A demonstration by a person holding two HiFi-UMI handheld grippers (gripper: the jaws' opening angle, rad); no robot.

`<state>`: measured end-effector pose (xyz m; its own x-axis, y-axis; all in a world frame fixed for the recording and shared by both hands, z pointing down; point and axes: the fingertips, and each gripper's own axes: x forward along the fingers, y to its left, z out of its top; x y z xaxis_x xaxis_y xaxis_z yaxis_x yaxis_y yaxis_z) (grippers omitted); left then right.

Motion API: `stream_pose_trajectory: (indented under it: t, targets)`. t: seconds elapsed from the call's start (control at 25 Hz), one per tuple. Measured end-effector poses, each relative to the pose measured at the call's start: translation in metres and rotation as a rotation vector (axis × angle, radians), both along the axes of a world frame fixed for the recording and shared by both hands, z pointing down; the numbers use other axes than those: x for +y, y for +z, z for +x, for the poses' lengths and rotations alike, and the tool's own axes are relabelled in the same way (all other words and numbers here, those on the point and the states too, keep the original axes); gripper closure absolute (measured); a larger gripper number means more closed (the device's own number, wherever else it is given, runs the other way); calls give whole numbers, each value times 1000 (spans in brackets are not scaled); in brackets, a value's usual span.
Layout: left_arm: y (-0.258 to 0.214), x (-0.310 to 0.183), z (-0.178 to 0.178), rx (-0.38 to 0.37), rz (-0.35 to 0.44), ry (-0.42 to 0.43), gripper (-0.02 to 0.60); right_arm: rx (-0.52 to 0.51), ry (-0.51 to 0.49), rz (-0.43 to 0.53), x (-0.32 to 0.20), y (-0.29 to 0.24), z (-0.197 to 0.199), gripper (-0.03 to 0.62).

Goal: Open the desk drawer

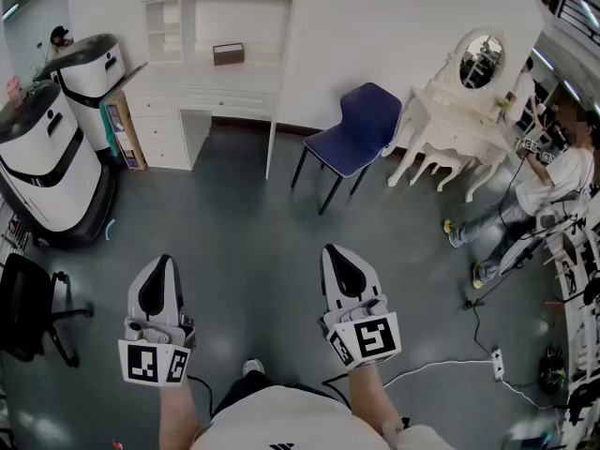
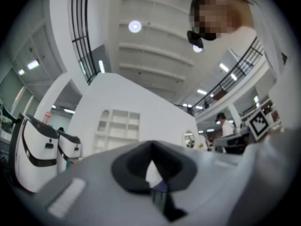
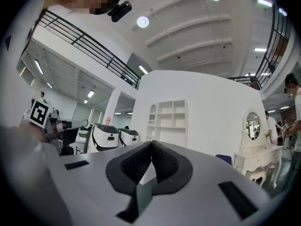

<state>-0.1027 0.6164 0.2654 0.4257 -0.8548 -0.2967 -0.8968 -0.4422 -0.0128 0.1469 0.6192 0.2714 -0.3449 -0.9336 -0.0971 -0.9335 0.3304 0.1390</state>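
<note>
At nine o'clock in the head view a black office chair (image 1: 26,309) sits by the frame edge. At ten o'clock two white machines (image 1: 42,157) stand parked along the left side of the room.

The left gripper (image 1: 161,268) is held out low over the floor (image 1: 244,223), tilted a little upward. Its own view shows the jaws pressed together with nothing between them, which suits carrying it rather than reaching.

The desk (image 1: 234,92) stands at eleven o'clock against the far wall (image 1: 375,26), well apart from both grippers. It has drawers (image 1: 161,127) stacked under its left end and what looks like one more under the top. All look shut, so I judge the task not yet begun. Which drawer is meant I cannot tell.

The right gripper (image 1: 336,259) is held beside the left, roughly level, with its jaws likewise closed tip to tip and empty.

A blue chair (image 1: 352,131) at one o'clock stands off to the desk's right, which leaves the way to the drawers free. At two o'clock is a white vanity (image 1: 450,125), and at three a person (image 1: 553,184).
</note>
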Motion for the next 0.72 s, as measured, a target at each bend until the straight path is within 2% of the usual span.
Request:
stream_pose_trajectory:
  t: [0.44, 0.72]
  targets:
    - [-4, -28, -2, -1, 4, 14, 578, 0, 0, 9, -28, -4, -6, 608]
    - [-7, -44, -23, -12, 40, 28, 578, -14, -19, 40, -46, -5, -28, 608]
